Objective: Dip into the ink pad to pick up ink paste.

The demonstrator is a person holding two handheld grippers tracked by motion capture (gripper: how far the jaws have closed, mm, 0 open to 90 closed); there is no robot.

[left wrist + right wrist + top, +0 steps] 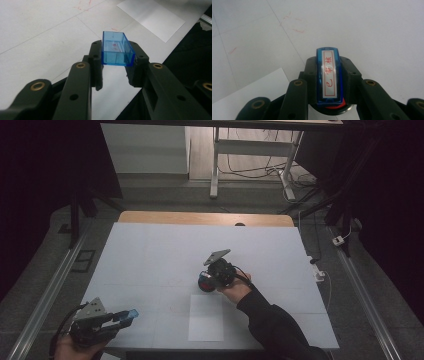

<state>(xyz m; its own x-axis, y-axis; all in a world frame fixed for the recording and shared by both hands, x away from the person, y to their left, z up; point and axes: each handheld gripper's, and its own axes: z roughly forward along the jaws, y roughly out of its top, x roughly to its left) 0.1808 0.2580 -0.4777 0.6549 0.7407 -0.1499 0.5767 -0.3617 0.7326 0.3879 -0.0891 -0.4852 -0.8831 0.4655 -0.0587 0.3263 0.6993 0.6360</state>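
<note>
My left gripper [122, 317] hovers at the table's near left corner, shut on a clear blue rectangular cap [116, 50], open side up; the cap [131, 314] sticks out past the jaws. My right gripper [214, 276] is at the table's middle, pointing down and left. It is shut on a blue stamp [329, 77] whose white label carries red characters. A round dark and red part [333, 110] shows under the stamp, seen as a dark red ball [205, 283] in the high view. I cannot tell whether it belongs to the stamp.
A white sheet of paper [206, 317] lies on the white table top [150, 255] near the front edge, between the two hands. Faint red marks [295, 30] dot the surface. The dark floor drops away at the table's near edge [190, 57].
</note>
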